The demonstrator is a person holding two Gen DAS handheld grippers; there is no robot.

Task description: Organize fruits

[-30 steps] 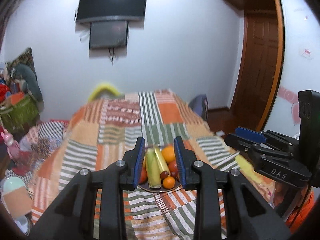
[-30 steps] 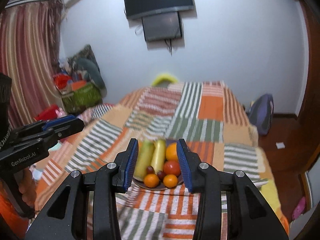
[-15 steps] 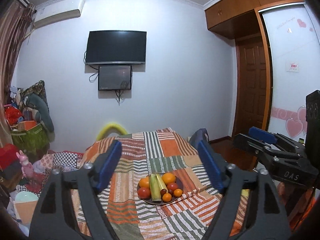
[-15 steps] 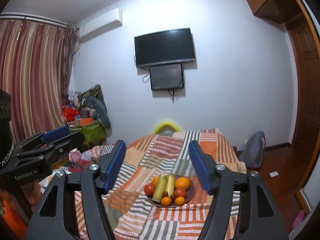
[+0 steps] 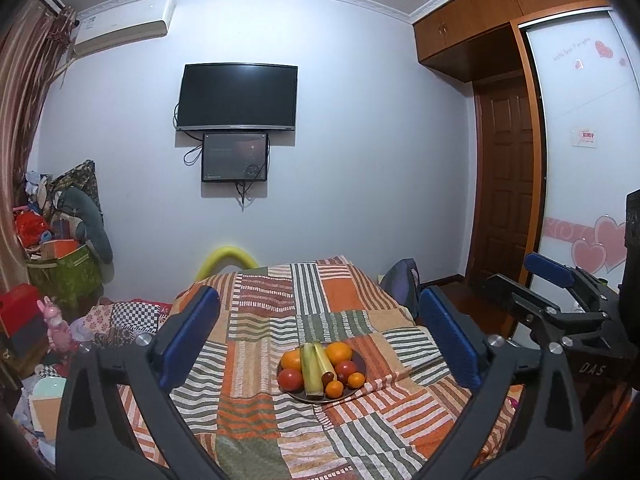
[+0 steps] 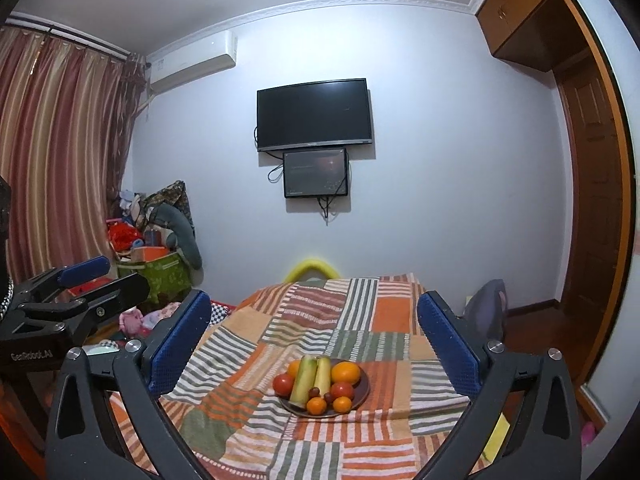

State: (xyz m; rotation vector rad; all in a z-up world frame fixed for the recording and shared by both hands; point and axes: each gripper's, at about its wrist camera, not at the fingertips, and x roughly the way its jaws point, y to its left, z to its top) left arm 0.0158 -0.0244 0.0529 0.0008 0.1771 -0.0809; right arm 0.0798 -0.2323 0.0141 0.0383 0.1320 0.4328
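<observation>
A dark round plate of fruit sits on the patchwork-covered bed. It holds two long green-yellow fruits, oranges, red tomatoes and small tangerines. The plate also shows in the right wrist view, with the green-yellow fruits in the middle. My left gripper is wide open and empty, well back from the plate. My right gripper is also wide open and empty, at a similar distance. Each gripper appears at the edge of the other's view.
A TV and a smaller screen hang on the far wall. Piled bags and toys crowd the left side. A wooden door and wardrobe stand right. A grey backpack leans by the bed's far right.
Both grippers have opened from nearly shut to wide open. Both have drawn back and tilted upward, so the plate looks smaller and more of the room shows.
</observation>
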